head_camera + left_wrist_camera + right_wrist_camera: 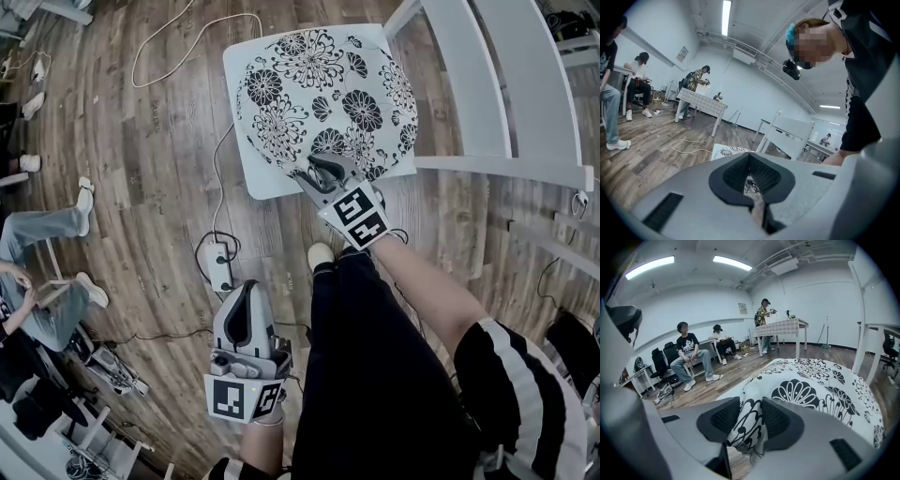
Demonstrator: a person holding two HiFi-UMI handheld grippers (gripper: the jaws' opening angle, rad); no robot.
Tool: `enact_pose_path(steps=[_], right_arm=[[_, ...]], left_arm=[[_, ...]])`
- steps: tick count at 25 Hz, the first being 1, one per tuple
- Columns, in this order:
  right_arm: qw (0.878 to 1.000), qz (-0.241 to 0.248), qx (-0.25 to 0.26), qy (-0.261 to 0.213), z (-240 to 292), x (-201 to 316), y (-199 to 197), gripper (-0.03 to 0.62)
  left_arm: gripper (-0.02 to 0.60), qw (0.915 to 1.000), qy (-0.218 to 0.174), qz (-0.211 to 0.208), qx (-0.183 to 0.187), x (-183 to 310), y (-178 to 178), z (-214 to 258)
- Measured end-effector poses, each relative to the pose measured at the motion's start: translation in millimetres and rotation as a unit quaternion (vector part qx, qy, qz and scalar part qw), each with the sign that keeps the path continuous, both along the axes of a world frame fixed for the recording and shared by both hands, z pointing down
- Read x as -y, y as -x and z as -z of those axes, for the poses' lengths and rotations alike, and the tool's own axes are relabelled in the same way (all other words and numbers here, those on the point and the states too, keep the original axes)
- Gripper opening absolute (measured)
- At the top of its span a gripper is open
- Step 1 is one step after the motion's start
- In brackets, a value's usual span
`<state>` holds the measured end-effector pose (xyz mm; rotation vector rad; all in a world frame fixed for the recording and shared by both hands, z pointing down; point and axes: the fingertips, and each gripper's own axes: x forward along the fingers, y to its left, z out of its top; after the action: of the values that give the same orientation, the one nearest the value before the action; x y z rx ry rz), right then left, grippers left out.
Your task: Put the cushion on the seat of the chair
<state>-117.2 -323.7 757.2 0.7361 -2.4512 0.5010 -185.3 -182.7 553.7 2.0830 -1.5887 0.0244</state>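
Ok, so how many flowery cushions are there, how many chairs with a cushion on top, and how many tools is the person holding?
flowery cushion: 1
chair with a cushion on it: 1
tools, the left tool and the right tool: 2
Total: 4

Power strip (220,265) on wood floor (141,141), seated person (42,230) nearby

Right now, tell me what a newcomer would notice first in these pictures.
The black-and-white flowered cushion lies on the white chair seat at the top of the head view, filling most of it. The right gripper sits at its near edge, jaws apart around a fold of the fabric. The left gripper hangs lower left, shut and empty, above the wooden floor.
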Motion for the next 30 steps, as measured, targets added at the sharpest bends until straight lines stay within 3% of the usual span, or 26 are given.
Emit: enact_pose_path(steps=[16,30], right_arm=[[0.999,-0.018,-0.019,0.021,-14.1,-17.7,-10.6,0.190],[0.998,-0.048,0.015,-0.023,34.2,-16.1,-24.5,0.190]], left_arm=[[0.003,0.9999,0.001,-0.012,-0.003,-6.7,0.8,-4.1],[0.003,0.9995,-0.010,-0.029,0.002,-0.7,-7.8,1.7]])
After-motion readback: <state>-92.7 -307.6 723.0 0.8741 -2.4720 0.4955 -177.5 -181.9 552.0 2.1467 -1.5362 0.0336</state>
